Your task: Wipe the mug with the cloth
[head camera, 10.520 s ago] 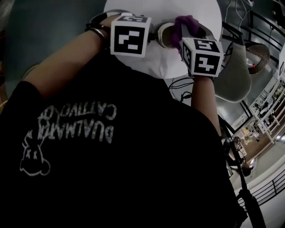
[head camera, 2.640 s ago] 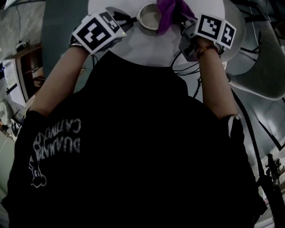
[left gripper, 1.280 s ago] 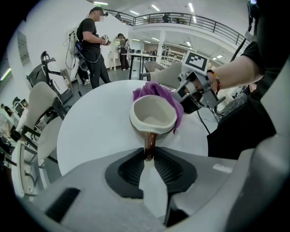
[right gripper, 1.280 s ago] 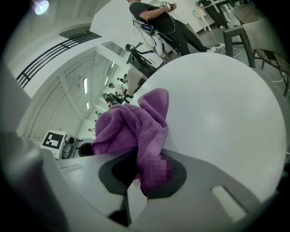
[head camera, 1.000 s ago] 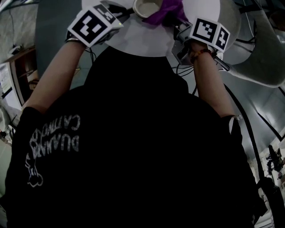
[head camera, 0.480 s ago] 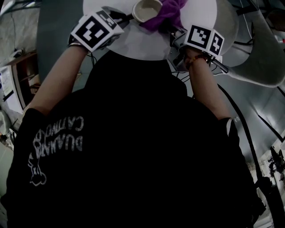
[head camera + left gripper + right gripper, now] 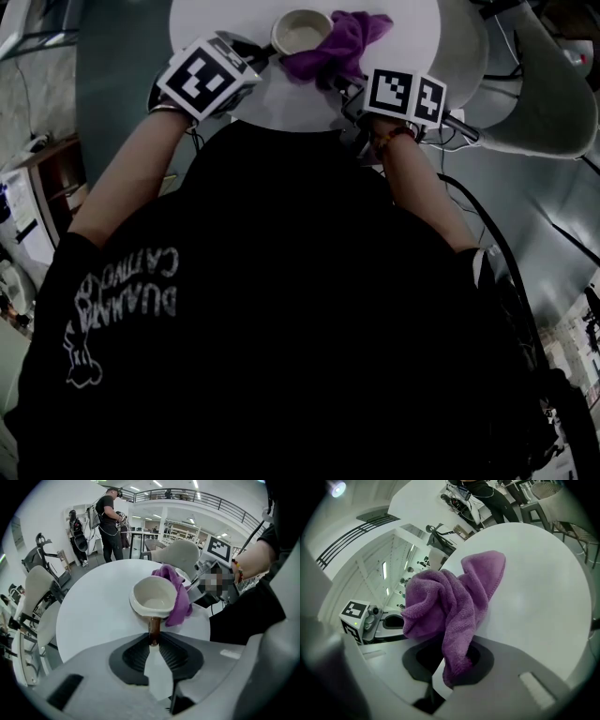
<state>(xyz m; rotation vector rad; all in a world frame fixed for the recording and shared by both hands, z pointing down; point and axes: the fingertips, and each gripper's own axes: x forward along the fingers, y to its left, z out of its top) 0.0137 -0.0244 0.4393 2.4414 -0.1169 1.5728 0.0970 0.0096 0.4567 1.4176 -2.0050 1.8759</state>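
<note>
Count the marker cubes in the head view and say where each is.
2. One cube sits on the left hand-held gripper, left of the mug. The other is on the right hand-held gripper, below and right of the cloth. None looks hidden.

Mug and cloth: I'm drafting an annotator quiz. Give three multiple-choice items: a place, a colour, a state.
1. Where is the purple terry cloth relative to the cream ceramic mug? A under it; B touching its side; C far from it.
2. The mug's handle is: A blue; B green; C brown.
3. The left gripper is: A shut on the handle; B open, empty; C shut on the cloth.
B, cloth drapes against the mug's wall; C, brown stub shows between the jaws; A, jaws pinch it.
</note>
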